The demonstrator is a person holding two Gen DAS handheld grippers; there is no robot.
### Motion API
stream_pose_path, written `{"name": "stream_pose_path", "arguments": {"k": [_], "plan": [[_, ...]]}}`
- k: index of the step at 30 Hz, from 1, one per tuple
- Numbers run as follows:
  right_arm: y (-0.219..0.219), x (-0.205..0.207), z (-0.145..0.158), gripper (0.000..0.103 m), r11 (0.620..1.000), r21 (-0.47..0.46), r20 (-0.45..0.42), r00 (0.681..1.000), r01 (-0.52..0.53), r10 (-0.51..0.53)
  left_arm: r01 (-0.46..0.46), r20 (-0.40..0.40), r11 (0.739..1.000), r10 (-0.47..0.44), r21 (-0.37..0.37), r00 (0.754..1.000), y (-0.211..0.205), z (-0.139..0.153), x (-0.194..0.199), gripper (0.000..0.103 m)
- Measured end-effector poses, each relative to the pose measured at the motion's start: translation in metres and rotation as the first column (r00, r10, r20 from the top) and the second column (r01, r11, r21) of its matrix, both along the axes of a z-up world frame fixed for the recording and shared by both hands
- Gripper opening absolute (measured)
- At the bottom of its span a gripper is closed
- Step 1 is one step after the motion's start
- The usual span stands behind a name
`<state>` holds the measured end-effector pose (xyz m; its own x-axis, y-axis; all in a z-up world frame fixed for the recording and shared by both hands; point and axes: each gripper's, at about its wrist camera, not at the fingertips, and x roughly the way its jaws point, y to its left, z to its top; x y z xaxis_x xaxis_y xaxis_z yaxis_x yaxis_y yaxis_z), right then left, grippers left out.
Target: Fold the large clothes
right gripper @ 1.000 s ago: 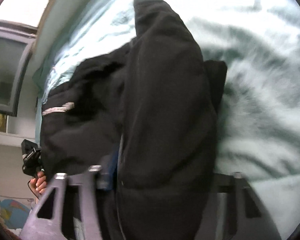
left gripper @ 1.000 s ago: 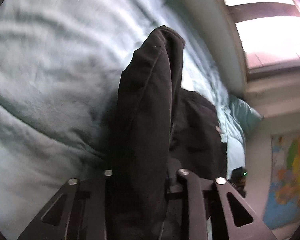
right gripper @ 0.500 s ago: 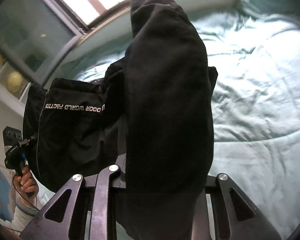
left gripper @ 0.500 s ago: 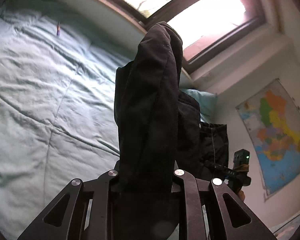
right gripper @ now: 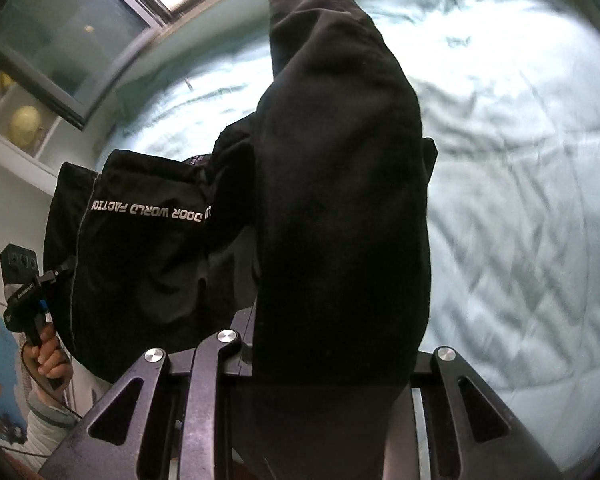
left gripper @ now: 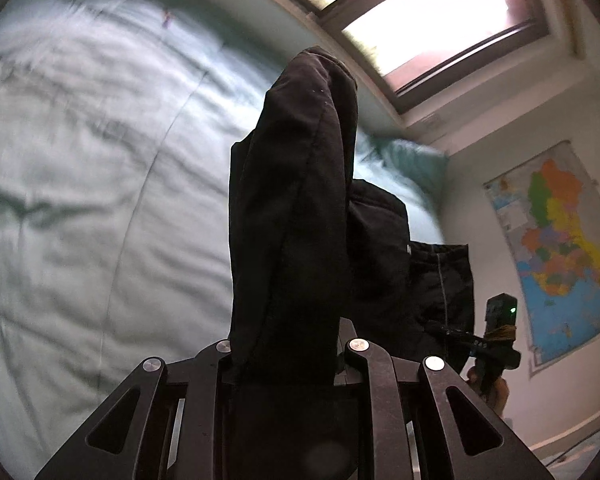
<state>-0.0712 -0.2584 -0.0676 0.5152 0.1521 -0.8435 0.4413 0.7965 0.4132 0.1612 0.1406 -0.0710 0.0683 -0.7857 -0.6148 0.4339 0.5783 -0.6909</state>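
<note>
The black garment [left gripper: 296, 184] hangs in the air above the bed [left gripper: 80, 200], stretched between the two grippers. In the left wrist view a thick bunch of it stands up out of the left gripper [left gripper: 288, 356], whose fingers are pinched narrow on the cloth. In the right wrist view another bunch [right gripper: 340, 200] rises from the right gripper [right gripper: 324, 356], likewise clamped on fabric, and the fabric covers the fingers completely. Between them the garment sags, white lettering [right gripper: 152, 212] reading upside down and partly cut off by a fold. The pale green bedspread [right gripper: 520, 200] is blurred. A window [left gripper: 440, 20] and a wall map [left gripper: 560, 248] lie beyond.
</note>
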Motion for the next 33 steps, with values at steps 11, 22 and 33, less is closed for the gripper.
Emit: {"name": "stream_pose_path", "arguments": {"k": [11,22,33], "plan": [[0.007,-0.027,-0.097,0.035,0.989,0.093,-0.184,0.978,0.117,-0.099,-0.06,-0.222,0.976,0.107,0.208,0.969,0.028,-0.127,0.017,0.031],[-0.034,-0.084,-0.113,0.067,0.942,0.128,-0.243,0.93,0.311,-0.274,-0.179,-0.24,0.954,0.238,0.242,0.941,0.101,-0.117,0.052,0.039],[0.055,-0.035,-0.064,0.072,0.993,-0.114,-0.207,0.978,0.01,-0.034,0.049,-0.044,0.937,-0.036,0.347,0.998,0.009,-0.067,-0.015,0.038]]}}
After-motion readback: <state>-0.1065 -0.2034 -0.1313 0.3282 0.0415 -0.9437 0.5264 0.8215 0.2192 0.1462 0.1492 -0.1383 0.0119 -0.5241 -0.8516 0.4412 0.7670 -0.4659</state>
